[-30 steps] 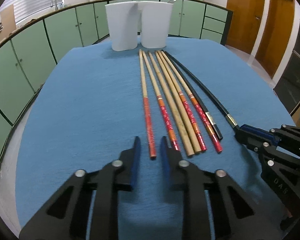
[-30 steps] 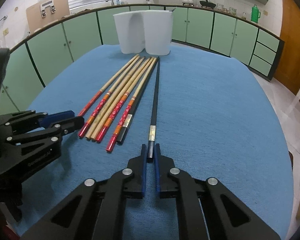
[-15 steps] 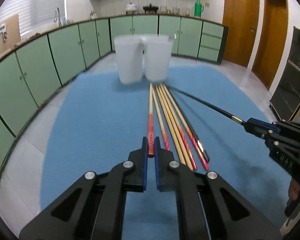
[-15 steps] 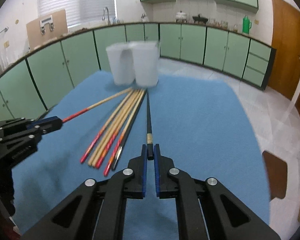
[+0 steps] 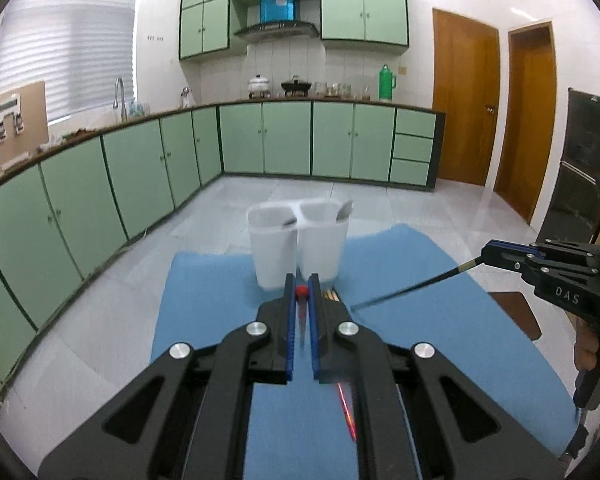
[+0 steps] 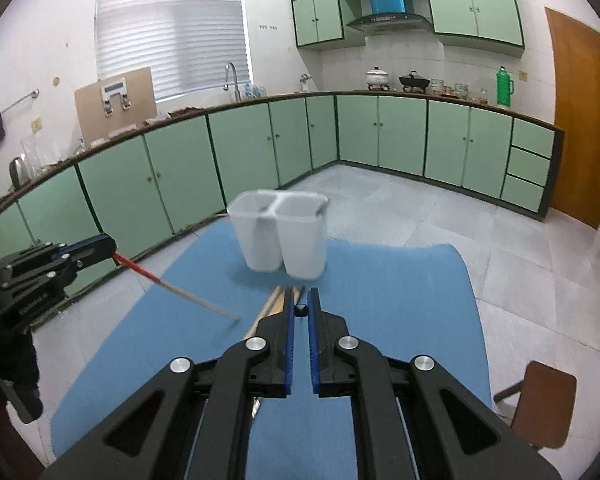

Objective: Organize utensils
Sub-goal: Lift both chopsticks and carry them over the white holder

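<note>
My left gripper is shut on the red end of a red-and-wood chopstick and holds it high above the table; the stick slants down in the right wrist view. My right gripper is shut on the end of a black chopstick, also raised; it shows in the left wrist view. A white two-compartment utensil holder stands at the far end of the blue cloth, with spoon handles in it. Several more chopsticks lie on the cloth below.
The table with the blue cloth stands in a kitchen with green cabinets. A brown chair seat is at the table's right side. Tiled floor surrounds the table.
Both grippers have risen well above the table, each lifting its chopstick by the near end. One second ago the left gripper was open at the red chopstick; it then shut on it.
</note>
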A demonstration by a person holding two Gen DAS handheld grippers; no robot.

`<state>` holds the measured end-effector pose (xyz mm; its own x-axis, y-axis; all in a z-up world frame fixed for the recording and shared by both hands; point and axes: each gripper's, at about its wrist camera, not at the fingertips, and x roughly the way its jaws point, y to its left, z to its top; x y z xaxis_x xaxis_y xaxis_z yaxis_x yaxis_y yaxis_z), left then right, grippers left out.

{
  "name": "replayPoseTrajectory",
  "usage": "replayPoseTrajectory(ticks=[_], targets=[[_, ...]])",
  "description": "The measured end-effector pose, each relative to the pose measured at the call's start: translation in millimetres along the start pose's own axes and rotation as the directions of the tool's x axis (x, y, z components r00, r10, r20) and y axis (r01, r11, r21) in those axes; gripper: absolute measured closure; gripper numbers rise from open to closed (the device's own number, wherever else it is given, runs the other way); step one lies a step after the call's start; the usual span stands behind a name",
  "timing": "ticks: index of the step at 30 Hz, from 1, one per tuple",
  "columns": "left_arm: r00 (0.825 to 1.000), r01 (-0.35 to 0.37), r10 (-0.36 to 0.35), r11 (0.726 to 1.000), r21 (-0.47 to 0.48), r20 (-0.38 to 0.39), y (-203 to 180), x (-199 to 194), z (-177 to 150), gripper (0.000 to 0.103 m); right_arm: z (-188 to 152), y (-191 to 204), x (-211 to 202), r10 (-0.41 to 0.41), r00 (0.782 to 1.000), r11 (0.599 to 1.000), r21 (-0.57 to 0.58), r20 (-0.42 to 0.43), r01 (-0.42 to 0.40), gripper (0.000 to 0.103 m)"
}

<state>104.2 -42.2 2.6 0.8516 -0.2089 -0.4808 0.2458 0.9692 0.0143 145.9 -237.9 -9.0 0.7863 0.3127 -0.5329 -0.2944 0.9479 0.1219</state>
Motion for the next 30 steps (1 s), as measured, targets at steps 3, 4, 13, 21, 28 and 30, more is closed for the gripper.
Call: replayPoseTrajectory(ticks=[3, 4, 13, 21, 28, 30], targets=[[1.0, 0.017, -0.017, 1.0, -0.004, 0.006, 0.4, 7.5, 13.8, 0.098, 21.2, -1.7, 5.6, 0.015, 1.0, 1.0, -0.007, 0.002, -0.015, 0.097], [1.0, 0.024, -0.024, 1.0, -0.008, 0.008, 1.2, 11.3, 19.2, 0.098, 28.8, -1.6, 7.6, 0.014, 1.0, 1.0, -0.019, 0.004, -0.014, 0.097], [0.997, 0.041, -0.04, 0.999, -0.018, 0.06, 6.5, 23.2, 57.5, 0.098, 86.3, -7.3, 6.0, 0.033, 0.999, 0.998, -0.062, 0.043, -0.03, 0.097], [0.983, 0.032, -0.031, 0.999, 0.0, 0.18, 8.1, 18.5, 113.7, 0.098, 151.1, -7.6, -1.6, 0.067, 0.986, 0.997, -0.056, 0.152, -0.059, 0.097], [0.972, 0.006, -0.007, 1.0, 0.004, 0.233, 6.2, 43.3, 150.1, 0.098, 192.9, -7.1, 26.9, 0.043, 0.973, 0.999, -0.04, 0.225, -0.035, 0.097], [0.975, -0.005, 0.005, 1.0, 0.0, 0.223, 6.1, 60.1, 150.6, 0.098, 196.1, -10.3, 40.3, 0.032, 0.973, 0.999, -0.028, 0.228, -0.027, 0.097]])
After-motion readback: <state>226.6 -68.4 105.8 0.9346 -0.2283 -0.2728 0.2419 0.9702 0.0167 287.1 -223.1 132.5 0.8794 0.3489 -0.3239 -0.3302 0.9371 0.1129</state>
